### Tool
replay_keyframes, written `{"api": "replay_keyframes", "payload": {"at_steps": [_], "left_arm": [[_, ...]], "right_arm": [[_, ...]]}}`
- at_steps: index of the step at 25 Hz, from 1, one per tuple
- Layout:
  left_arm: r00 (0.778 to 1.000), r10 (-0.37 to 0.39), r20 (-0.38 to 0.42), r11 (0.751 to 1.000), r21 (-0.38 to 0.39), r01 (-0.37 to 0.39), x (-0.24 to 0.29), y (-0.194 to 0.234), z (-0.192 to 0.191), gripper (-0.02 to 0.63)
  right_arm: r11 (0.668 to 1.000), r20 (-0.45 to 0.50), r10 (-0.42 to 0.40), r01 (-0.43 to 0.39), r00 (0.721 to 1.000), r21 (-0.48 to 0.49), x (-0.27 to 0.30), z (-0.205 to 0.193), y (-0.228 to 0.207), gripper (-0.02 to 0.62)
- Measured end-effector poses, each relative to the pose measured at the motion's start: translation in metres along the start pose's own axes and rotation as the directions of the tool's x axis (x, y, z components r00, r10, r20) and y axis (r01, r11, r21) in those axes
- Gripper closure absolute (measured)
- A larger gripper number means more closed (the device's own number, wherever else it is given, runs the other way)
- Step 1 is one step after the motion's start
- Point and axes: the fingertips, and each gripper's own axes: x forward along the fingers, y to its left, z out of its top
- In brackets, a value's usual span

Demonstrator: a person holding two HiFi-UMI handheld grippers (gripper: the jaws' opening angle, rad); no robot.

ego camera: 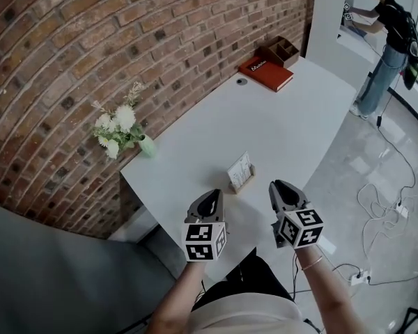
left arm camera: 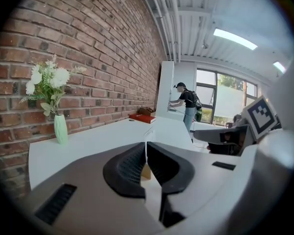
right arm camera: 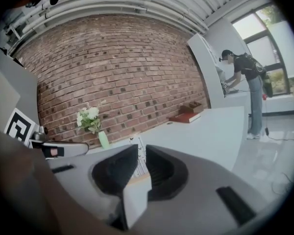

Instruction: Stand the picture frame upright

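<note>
Picture frame (ego camera: 241, 172) stands upright, flowers (ego camera: 118, 125) fill the vase (ego camera: 147, 145); left tool (ego camera: 212, 194) closed, right tool (ego camera: 279, 186) apart, both empty.

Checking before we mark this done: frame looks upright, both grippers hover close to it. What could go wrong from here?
1. The picture frame stands in a small wooden base, with the left gripper and right gripper close by. A careless sweep could clip it and tip it over.
2. The right gripper's jaws are apart and point at the frame. A needless re-grip might drag it flat.
</note>
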Motion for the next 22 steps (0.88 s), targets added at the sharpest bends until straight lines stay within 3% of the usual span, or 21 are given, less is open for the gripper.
{"api": "replay_keyframes", "payload": {"at_steps": [9,22], "left_arm": [[1.000,0.011,0.012,1.000,0.010,-0.011,-0.028,0.001,0.001,0.612],[0.998,-0.025,0.050,0.998,0.060,0.022,-0.055,-0.005,0.006,0.612]], "right_arm": [[0.999,0.037,-0.008,0.007,0.999,0.036,-0.041,0.004,0.015,0.556],[0.998,0.081,-0.057,0.058,0.995,-0.001,-0.079,0.012,0.024,0.592]]}}
